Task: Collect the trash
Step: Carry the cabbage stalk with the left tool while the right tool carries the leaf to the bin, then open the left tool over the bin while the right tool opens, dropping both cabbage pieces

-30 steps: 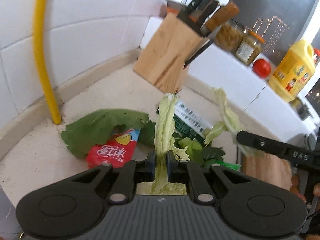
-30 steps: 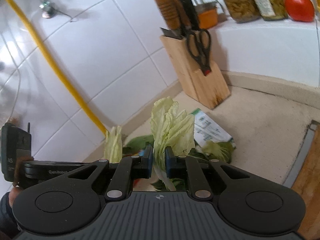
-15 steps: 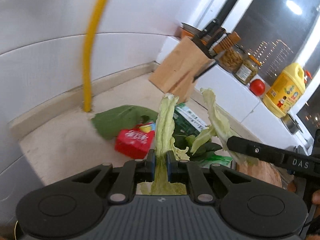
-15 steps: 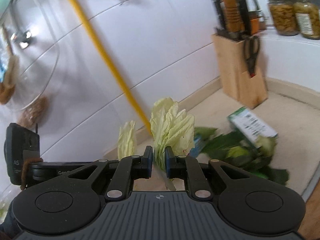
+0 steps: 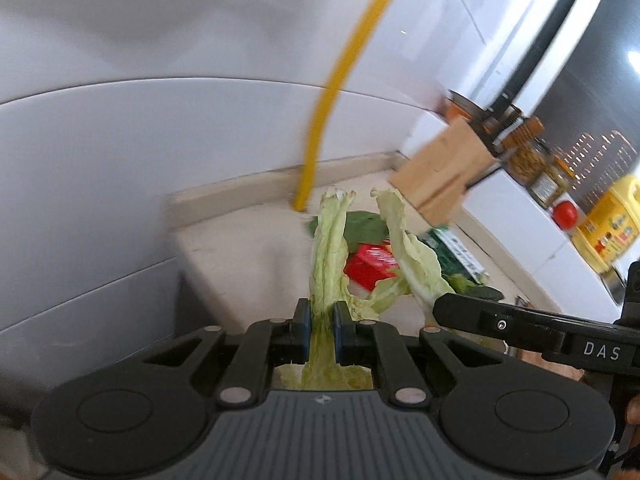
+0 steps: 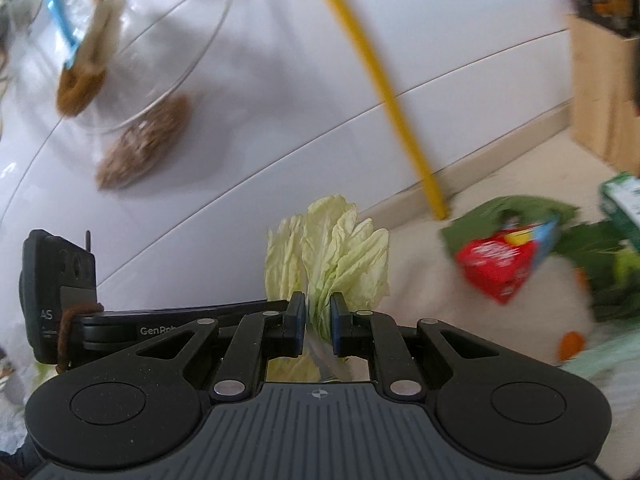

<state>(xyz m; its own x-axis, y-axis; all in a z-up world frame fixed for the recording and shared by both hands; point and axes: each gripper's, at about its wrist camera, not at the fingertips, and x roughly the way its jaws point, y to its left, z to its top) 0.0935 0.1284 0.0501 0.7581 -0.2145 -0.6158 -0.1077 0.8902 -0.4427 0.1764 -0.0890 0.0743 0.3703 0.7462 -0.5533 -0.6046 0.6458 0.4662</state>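
Observation:
My left gripper is shut on a long pale cabbage leaf that stands up between its pads. My right gripper is shut on a broader, crinkled cabbage leaf. In the left wrist view the right gripper's black body reaches in from the right with its leaf beside mine. On the beige counter behind lie a red snack packet, dark green leaves and a green box.
A yellow pipe rises from the counter against the white tiled wall. A wooden knife block, jars, a tomato and a yellow oil bottle stand far right. A glass shelf with scourers hangs on the wall at left.
Both grippers have swung left, each with its cabbage leaf still held. The trash pile and knife block have slid to the right in both views, and the wall shelf has come into the right wrist view.

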